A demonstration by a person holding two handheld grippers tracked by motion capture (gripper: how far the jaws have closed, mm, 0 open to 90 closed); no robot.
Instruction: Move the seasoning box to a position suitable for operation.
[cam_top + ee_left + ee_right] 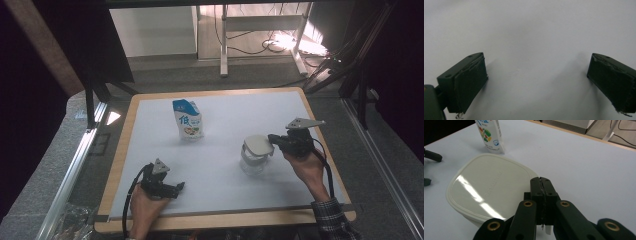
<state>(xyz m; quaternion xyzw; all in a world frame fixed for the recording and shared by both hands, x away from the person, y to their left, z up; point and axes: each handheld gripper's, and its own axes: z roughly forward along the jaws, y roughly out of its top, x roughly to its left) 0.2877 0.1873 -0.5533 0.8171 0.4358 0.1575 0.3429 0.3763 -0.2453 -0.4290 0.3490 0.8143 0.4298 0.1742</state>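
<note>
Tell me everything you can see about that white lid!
The lid is a rounded, off-white square, plastic-looking and glossy, with faint raised lettering on top. It lies tilted on a clear tub at the table's right side, near a milk pouch. The right tool, jaws shut, touches its edge.

Tabletop (220, 170): wide bare stretch across the middle and near side, open between the left gripper (172, 190) and the lidded container (256, 152). Pouch (188, 119) stands upright toward the far side, well apart from the container; clear lane between them. Right gripper (272, 139) sits at the container's right edge, blocking approach from that side. Far right corner free.
</note>
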